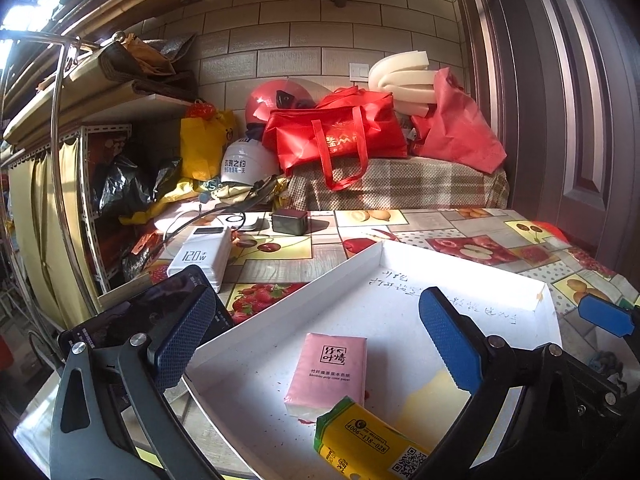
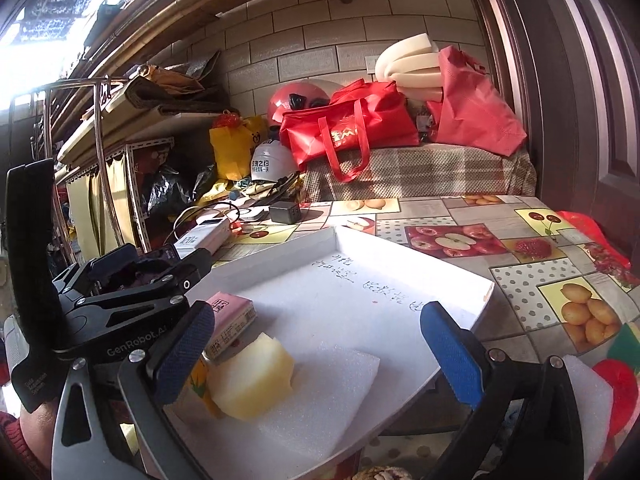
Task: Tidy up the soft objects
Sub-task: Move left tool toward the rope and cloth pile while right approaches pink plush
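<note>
A shallow white tray point(image 1: 280, 308) lies on the fruit-print tablecloth. Inside it are a pink tissue pack point(image 1: 326, 372), a yellow-green tissue pack point(image 1: 360, 444) and a pale yellow sponge point(image 2: 252, 376) resting on a white foam sheet point(image 2: 328, 396). My left gripper point(image 1: 316, 300) is open over the tray, just behind the pink pack, with nothing between its blue pads. My right gripper point(image 2: 316, 320) is also open and empty, above the sponge and foam sheet. The pink pack point(image 2: 232, 312) sits by the right gripper's left finger.
A white power bank point(image 1: 200, 256), a black charger point(image 1: 290, 220) and cables lie beyond the tray at the left. Red bags point(image 1: 340, 136), helmets and folded foam are piled at the back wall. Another white foam piece point(image 2: 588, 392) lies right of the tray. A door point(image 1: 580, 120) closes off the right.
</note>
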Demonstrator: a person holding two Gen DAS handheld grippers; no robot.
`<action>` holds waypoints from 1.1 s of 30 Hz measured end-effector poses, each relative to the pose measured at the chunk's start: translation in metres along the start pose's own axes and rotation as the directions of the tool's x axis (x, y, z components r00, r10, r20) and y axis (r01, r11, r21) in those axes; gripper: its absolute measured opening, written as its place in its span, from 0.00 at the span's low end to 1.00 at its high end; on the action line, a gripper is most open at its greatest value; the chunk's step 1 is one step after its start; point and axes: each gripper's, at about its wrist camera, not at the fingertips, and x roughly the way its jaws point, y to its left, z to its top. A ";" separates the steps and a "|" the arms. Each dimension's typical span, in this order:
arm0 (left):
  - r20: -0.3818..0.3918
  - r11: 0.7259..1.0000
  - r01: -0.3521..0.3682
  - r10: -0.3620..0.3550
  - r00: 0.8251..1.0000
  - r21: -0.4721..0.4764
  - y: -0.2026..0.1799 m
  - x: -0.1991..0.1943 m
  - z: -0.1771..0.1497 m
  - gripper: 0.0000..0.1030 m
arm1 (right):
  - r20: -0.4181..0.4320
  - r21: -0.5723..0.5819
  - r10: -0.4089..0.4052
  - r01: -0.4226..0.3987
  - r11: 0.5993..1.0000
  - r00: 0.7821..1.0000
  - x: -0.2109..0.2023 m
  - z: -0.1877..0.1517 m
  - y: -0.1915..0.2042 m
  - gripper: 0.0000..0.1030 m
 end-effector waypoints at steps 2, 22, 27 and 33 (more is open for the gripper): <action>0.006 1.000 -0.001 0.001 1.000 -0.004 0.001 -0.002 0.000 1.00 | -0.005 -0.004 0.006 -0.006 1.000 1.000 -0.005 -0.003 -0.002 1.00; -0.072 0.915 0.377 -0.371 0.926 0.144 -0.086 -0.076 -0.021 1.00 | 0.014 0.061 -0.259 0.258 0.964 0.966 -0.107 -0.023 -0.131 1.00; -0.183 0.823 0.516 -0.484 0.856 0.238 -0.125 -0.088 -0.029 1.00 | -0.064 0.186 -0.388 0.393 0.901 0.920 -0.133 -0.029 -0.205 1.00; -0.337 0.699 0.622 -0.525 0.782 0.353 -0.167 -0.094 -0.046 0.99 | -0.155 0.285 -0.417 0.444 0.849 0.896 -0.146 -0.039 -0.253 1.00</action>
